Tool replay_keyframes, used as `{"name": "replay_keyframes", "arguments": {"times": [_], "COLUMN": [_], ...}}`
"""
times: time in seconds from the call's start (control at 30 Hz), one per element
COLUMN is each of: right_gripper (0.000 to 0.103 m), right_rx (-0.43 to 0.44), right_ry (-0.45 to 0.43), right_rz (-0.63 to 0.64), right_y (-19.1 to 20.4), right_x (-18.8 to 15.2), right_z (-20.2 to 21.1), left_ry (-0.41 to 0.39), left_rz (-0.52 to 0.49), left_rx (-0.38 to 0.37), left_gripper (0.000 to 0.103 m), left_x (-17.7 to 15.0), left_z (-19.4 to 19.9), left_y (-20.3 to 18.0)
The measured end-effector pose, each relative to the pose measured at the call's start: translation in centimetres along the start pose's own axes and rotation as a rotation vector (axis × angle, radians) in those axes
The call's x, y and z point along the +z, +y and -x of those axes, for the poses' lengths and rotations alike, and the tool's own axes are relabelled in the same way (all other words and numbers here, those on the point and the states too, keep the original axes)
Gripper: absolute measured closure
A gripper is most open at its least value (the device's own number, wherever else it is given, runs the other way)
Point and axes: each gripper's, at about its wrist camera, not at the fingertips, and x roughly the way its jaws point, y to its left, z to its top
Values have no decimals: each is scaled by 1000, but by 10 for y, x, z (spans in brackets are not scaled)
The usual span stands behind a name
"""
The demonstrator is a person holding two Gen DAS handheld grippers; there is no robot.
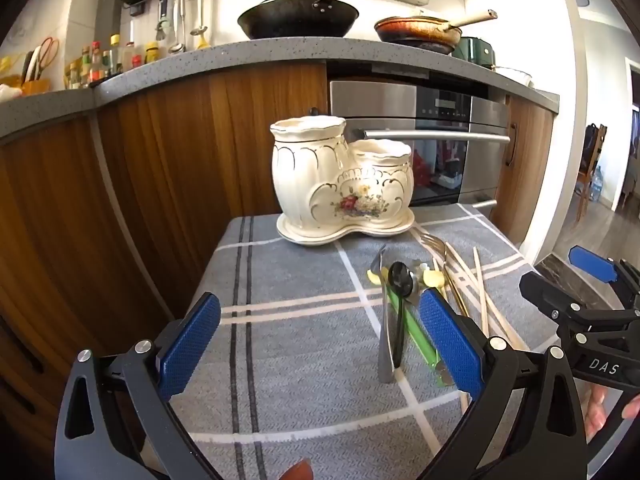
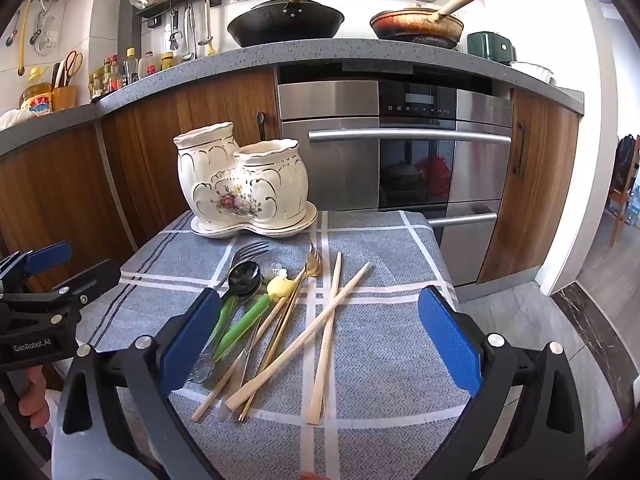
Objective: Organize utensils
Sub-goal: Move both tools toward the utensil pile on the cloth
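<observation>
Holder: ceramic holder [image 2: 244, 188] is sitting empty on the cloth [image 2: 380, 352].
Utensils: pile [image 2: 276, 320] is lying just before the holder.
Grippers: you are holding left gripper [image 1: 320, 336] and right gripper [image 2: 320, 332] spread wide, grasping nothing.

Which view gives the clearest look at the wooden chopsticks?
The right wrist view: the wooden chopsticks lie crossed, in full length, on the cloth. In the left wrist view the chopsticks sit at the side, partly hidden behind a blue gripper pad.
</observation>
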Motion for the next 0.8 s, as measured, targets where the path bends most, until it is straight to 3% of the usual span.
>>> {"name": "replay_keyframes", "arguments": {"times": [0.3, 0.5, 0.8], "right_gripper": [5, 5, 5], "right_rx": [-3, -10, 0], "right_ry": [6, 0, 8], "right_rz": [4, -11, -71], "right_y": [0, -1, -4], "right_x": [-1, -1, 27], "right_z": [-1, 1, 18], "left_ry": [-8, 8, -12], "left_rz": [-12, -12, -65], "left_rx": [-10, 25, 31], "left_gripper": [4, 4, 4], "left_x": [-6, 3, 20], "left_z": [5, 3, 25], "left_y": [0, -3, -19]}}
